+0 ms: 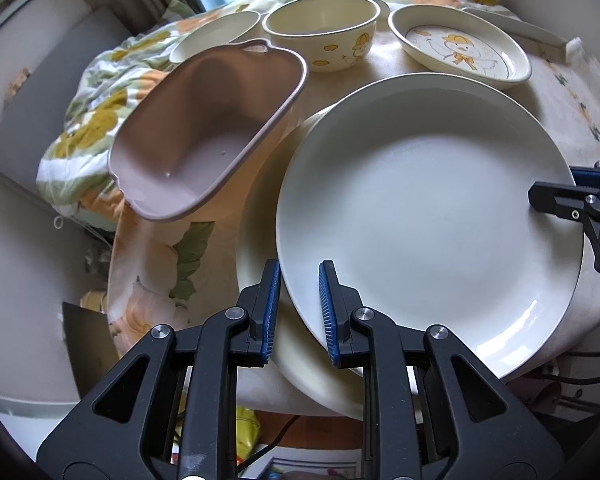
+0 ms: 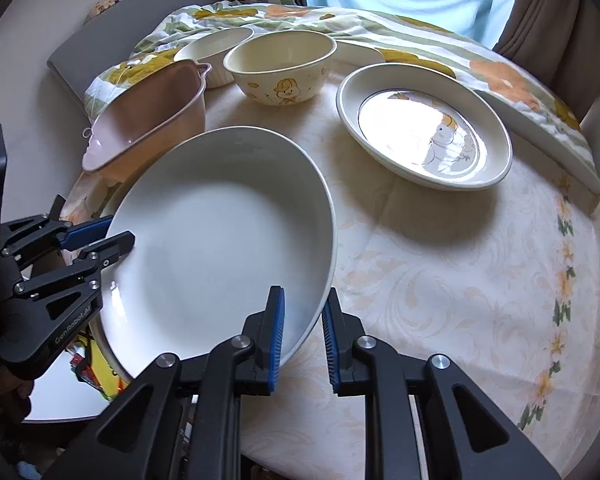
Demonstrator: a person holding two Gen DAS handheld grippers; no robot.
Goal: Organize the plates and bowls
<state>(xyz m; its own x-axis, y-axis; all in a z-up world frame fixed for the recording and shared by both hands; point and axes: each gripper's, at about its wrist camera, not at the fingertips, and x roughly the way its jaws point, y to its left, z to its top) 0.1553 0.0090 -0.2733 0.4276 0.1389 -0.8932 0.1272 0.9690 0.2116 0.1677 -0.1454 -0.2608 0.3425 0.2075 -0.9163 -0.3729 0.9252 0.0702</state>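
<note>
A round worktop (image 2: 440, 280) covered by a pale floral cloth stands before a curtained window. The large white plate (image 1: 420, 216) is held clear of the cloth at a tilt, above a second white plate (image 1: 260, 248) that lies at the near-left edge of the worktop. Judged from this layout, the task is at an early stage: one plate is about to be stacked or has just been lifted, while the pink dish (image 1: 204, 132), the duck-print bowl (image 2: 280, 68), the small white bowl (image 2: 216, 48) and the duck-print plate (image 2: 424, 128) remain spread out and unsorted. The left gripper (image 1: 300, 312) has its jaws at a narrow gap, closed on the near rim of the large white plate. The right gripper (image 2: 303, 336) has its jaws equally narrow, straddling the opposite rim; contact of the outer pad is not clearly visible, but the grip appears firm.
</note>
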